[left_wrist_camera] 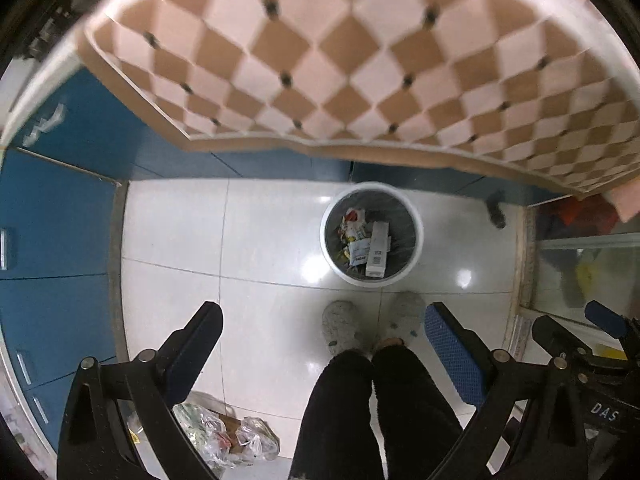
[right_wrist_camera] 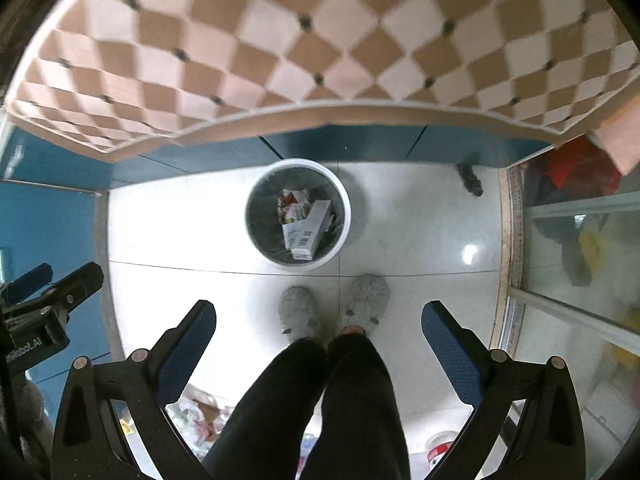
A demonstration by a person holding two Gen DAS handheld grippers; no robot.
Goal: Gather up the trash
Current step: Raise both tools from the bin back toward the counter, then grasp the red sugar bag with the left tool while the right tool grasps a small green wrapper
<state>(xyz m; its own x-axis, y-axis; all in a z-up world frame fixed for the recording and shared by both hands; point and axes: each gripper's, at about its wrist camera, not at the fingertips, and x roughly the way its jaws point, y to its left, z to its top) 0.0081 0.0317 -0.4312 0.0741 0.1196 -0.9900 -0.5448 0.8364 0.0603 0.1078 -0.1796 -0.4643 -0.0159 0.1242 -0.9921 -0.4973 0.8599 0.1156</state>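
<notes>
On the white tile floor (left_wrist_camera: pixel 172 232), the trash bin (left_wrist_camera: pixel 416 236) sits beyond both released tongs, left (left_wrist_camera: pixel 324 328) and right (right_wrist_camera: pixel 319 322).

Glossy white floor tiles (left_wrist_camera: pixel 272 240) throw back lamp glare around a smooth white plastic bin (left_wrist_camera: pixel 416 240) lined with a thin grey bag and holding printed cardboard cartons (left_wrist_camera: pixel 378 248). Crinkled clear plastic bags (left_wrist_camera: pixel 224 436) lie near left; fuzzy grey slippers (right_wrist_camera: pixel 296 308) look soft and matt.
</notes>
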